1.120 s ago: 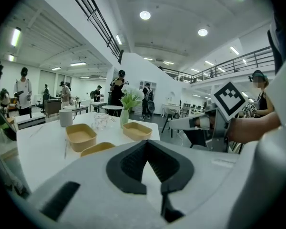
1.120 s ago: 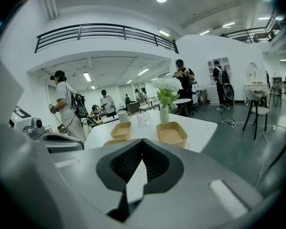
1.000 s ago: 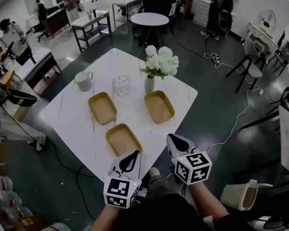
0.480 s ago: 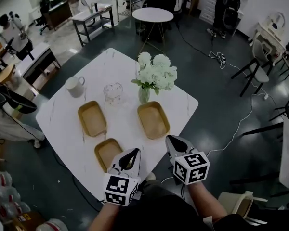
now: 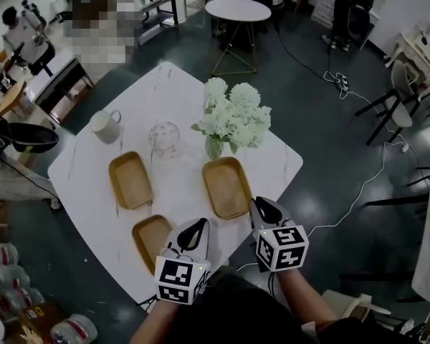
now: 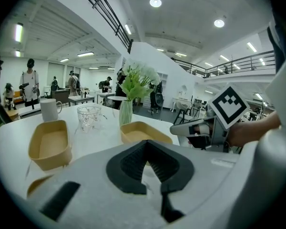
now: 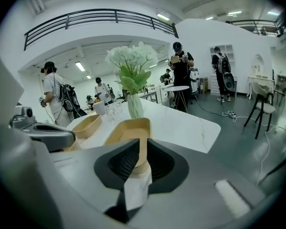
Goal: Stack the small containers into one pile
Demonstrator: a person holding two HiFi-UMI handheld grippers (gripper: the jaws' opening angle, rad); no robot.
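Lying lengthwise, far-to-near — three containers

The head view looks steeply down from high above the white table, taking in its whole top and the floor around it. Both gripper views sit low at the table's near edge and face across it, one left, one right. All three share the vase of flowers and the tan containers.

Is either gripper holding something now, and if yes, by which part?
Nothing is held. The left gripper is shut on nothing; the right gripper has its jaws slightly apart, aimed at the container ahead.
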